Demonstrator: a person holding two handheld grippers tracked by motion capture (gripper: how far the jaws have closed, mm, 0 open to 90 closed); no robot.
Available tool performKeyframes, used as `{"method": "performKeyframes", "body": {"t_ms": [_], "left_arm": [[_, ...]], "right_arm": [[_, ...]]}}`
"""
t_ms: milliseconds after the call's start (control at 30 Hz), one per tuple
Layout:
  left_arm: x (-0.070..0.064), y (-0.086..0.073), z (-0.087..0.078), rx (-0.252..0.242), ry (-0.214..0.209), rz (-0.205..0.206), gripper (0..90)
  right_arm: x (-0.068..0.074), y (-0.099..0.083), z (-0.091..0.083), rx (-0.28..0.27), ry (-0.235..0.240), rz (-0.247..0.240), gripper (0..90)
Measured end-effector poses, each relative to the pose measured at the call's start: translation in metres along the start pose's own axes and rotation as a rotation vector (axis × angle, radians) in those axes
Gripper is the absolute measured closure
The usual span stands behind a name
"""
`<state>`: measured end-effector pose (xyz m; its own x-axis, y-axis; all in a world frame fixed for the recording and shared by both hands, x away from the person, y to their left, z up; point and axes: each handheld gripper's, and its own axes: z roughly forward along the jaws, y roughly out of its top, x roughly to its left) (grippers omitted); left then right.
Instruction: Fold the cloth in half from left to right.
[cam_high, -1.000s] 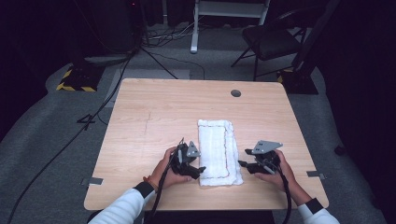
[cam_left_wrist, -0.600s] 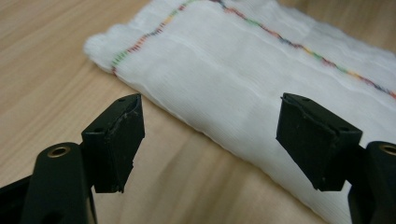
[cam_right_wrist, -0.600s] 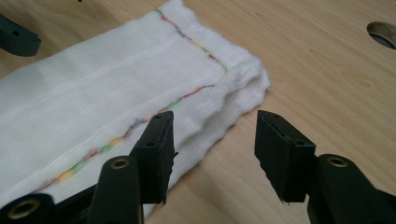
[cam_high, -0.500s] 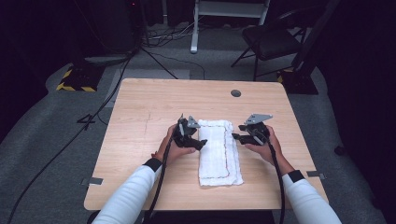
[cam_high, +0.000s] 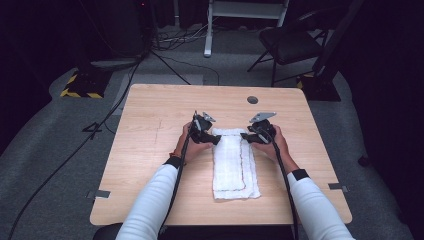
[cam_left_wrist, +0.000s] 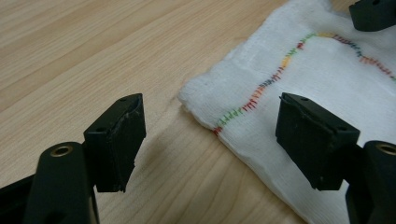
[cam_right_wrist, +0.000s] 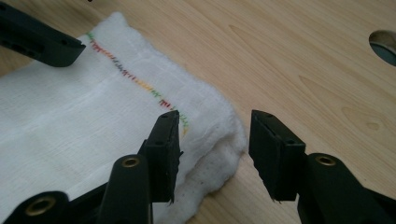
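Note:
A white cloth (cam_high: 234, 167) lies folded in a long strip on the wooden table (cam_high: 150, 130), with coloured stitching along its far hem. My left gripper (cam_high: 216, 139) is at the strip's far left corner. Its jaws stand open on either side of that corner in the left gripper view, where the cloth (cam_left_wrist: 327, 93) lies between them untouched (cam_left_wrist: 210, 109). My right gripper (cam_high: 244, 136) is at the far right corner. In the right gripper view it is open (cam_right_wrist: 215, 122), one jaw over the cloth (cam_right_wrist: 93, 121) and one over bare wood.
A round cable hole (cam_high: 252, 99) sits in the table beyond the cloth, also seen as the hole (cam_right_wrist: 385, 44) in the right gripper view. A chair (cam_high: 295, 42) and floor cables (cam_high: 125, 90) lie behind the table. Tape marks (cam_high: 100, 193) are on the near edges.
Both hands have moved away from the person, from the cloth's near end up along its sides to the far corners. The cloth has stayed in place.

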<state>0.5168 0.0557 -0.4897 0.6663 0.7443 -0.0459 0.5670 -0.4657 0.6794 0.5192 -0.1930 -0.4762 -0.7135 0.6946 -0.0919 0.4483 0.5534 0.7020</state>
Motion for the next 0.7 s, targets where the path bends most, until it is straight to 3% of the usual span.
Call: {"method": "performKeyframes", "body": {"t_ms": [133, 200, 400, 433, 533, 700], "left_arm": [[0.002, 0.001, 0.007, 0.012, 0.008, -0.015, 21.9], [0.004, 0.000, 0.009, 0.013, -0.002, -0.034, 19.9], [0.003, -0.001, 0.009, 0.014, 0.002, -0.026, 19.9], [0.003, -0.001, 0.009, 0.014, -0.006, -0.018, 21.0], [0.001, 0.001, 0.007, 0.023, -0.038, 0.003, 31.2], [0.001, 0.000, 0.005, 0.013, -0.103, 0.017, 56.2]], "right_arm": [[-0.004, 0.002, 0.008, 0.005, -0.016, 0.021, 51.9], [-0.005, 0.002, 0.014, 0.038, -0.014, 0.024, 50.7], [-0.015, -0.002, 0.018, 0.046, 0.051, 0.100, 51.1], [-0.018, -0.003, 0.018, 0.042, 0.084, 0.121, 53.5], [-0.019, -0.003, 0.018, 0.043, 0.106, 0.111, 62.2], [-0.017, -0.001, 0.018, 0.049, 0.153, 0.108, 76.3]]}}
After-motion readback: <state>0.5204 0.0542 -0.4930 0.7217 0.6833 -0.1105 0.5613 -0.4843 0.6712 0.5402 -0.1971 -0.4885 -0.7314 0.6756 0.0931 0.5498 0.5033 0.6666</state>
